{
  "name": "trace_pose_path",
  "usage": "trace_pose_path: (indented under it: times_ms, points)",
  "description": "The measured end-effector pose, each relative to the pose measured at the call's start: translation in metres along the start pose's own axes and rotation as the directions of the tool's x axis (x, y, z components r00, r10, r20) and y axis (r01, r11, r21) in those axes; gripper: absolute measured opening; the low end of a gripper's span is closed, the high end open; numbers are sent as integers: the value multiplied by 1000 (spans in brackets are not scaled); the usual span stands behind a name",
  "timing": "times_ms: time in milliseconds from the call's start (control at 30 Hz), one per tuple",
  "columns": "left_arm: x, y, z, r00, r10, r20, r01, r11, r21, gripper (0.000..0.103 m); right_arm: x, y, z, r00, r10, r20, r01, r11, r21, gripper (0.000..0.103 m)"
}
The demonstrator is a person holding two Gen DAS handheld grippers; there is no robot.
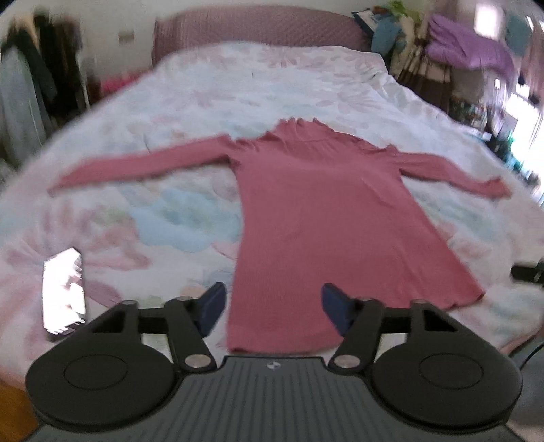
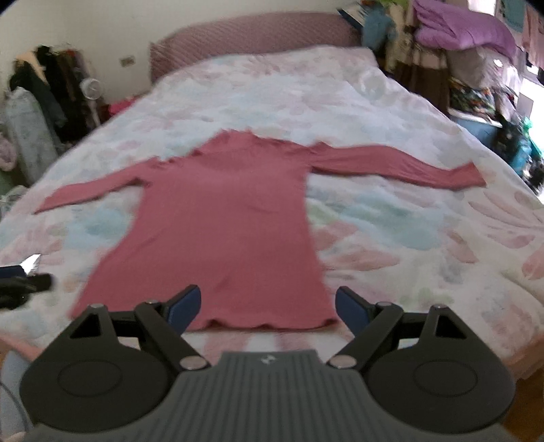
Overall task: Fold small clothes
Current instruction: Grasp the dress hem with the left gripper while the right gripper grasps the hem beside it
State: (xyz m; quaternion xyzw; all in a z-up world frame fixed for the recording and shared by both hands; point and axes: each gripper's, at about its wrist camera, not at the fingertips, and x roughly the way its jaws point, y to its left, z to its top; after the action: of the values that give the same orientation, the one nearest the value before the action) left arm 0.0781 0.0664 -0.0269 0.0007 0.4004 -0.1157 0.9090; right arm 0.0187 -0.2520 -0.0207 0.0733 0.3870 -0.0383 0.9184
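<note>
1. Nearby, one phone (image 1: 64, 293) with a glaring screen lies on the floral bedspread (image 1: 238, 85), left of the garment's hem and apart from it; nothing lies on the garment itself.
2. Around the bed: a pink padded headboard (image 2: 251, 37) at the far end, dark clothes hanging (image 2: 57, 88) at the left wall, and a pile of purple bedding (image 2: 465, 30) at the far right.
3. One pink long-sleeved garment (image 1: 306, 210) lies flat on the bedspread, its long axis running from the hem at the near edge to the collar towards the headboard, both sleeves spread sideways.
4. Two grippers: the left gripper (image 1: 273, 307) hovers over the hem's left part, jaws parted and gripping nothing, the picture blurred.
5. The right gripper (image 2: 268, 307) stands wide open above the hem's right part, also empty, its blue pads (image 2: 185, 307) clear of the cloth.
</note>
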Motion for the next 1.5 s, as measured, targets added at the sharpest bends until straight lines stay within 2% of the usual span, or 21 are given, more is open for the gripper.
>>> trace_pose_path:
  times_ms: [33,100,167,233,300,467,633,700,767,833,867,900,933,1000,1200,1367,1500]
  points:
    - [9,10,4,999,-40,-11,40,999,-31,71,9,-9,4,1000,0,-16,1,1000,9,81]
    - [29,28,8,994,-102,-34,100,993,-68,70,28,-26,11,999,21,-41,-19,999,35,63]
    - [46,38,9,989,-136,-57,131,988,-84,68,48,-41,15,995,51,-83,-46,997,61,55]
    - [62,49,9,982,-174,-68,166,980,-112,68,70,-55,19,986,101,-131,-88,991,99,52]
    - [77,62,6,978,-188,-89,170,970,-174,68,89,-65,20,977,130,-168,-109,985,131,47]
    - [96,88,-9,962,-243,-125,196,933,-303,68,126,-87,18,966,143,-215,-102,976,191,47]
    - [104,100,-29,946,-297,-131,229,897,-378,67,147,-111,6,946,223,-237,-135,932,337,39]
    - [107,106,-36,938,-320,-136,236,873,-427,62,153,-117,-1,937,249,-245,-145,915,377,37]
    - [109,105,-40,928,-343,-142,248,858,-449,50,157,-120,-9,930,270,-251,-153,902,404,32]
    - [109,103,-43,929,-336,-157,241,869,-432,29,161,-123,-17,924,290,-249,-161,886,434,29]
    - [107,103,-44,930,-330,-163,235,874,-426,23,162,-124,-20,923,296,-244,-165,880,445,24]
    - [105,104,-44,932,-323,-163,229,875,-427,11,162,-126,-22,924,298,-240,-165,877,452,18]
    - [104,104,-43,932,-325,-160,230,872,-432,8,161,-126,-23,924,299,-236,-166,874,456,16]
    - [96,106,-38,935,-326,-139,238,869,-433,6,157,-129,-19,924,318,-214,-188,863,470,10]
    - [57,98,1,957,-283,-63,241,898,-367,5,118,-125,19,932,348,-96,-276,858,432,6]
    - [28,93,30,959,-282,-37,254,907,-336,5,76,-127,53,936,351,-20,-311,855,415,5]
    - [17,94,34,956,-289,-54,255,906,-339,4,49,-129,64,926,378,16,-352,847,399,4]
